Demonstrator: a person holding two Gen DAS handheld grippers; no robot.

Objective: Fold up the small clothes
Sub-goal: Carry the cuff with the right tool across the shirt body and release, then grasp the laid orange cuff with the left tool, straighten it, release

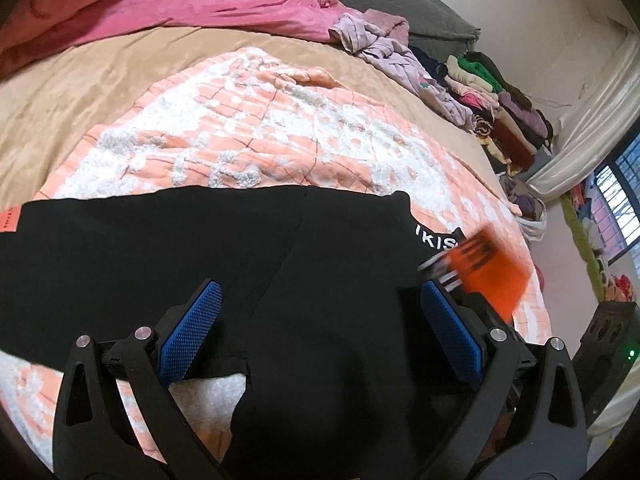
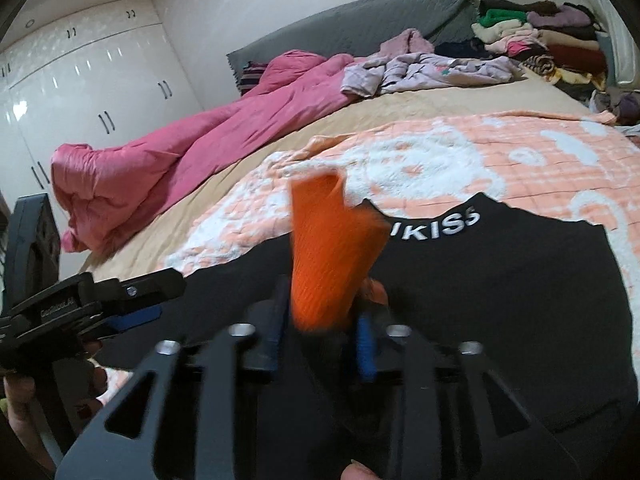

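Two claws angle down over the black garment (image 1: 160, 248): left claw (image 1: 320, 320) wide, right claw (image 2: 320, 332) narrow around orange cloth (image 2: 328, 256).

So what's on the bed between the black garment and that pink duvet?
In the right wrist view, the peach-and-white blanket lies just past the black garment, then a strip of tan sheet before the pink duvet.

- The quilted mat (image 2: 460, 152) lies on the bed (image 2: 312, 120).
- The flat garment (image 2: 500, 272) lies on the mat's near part.
- The bunched duvet (image 2: 168, 160) lies beyond the mat, along the bed's far-left side.
- Crumpled clothes (image 2: 424, 70) lie behind the mat, near the headboard (image 2: 360, 20).
- The folded stack (image 2: 548, 36) sits beyond the mat, far right.
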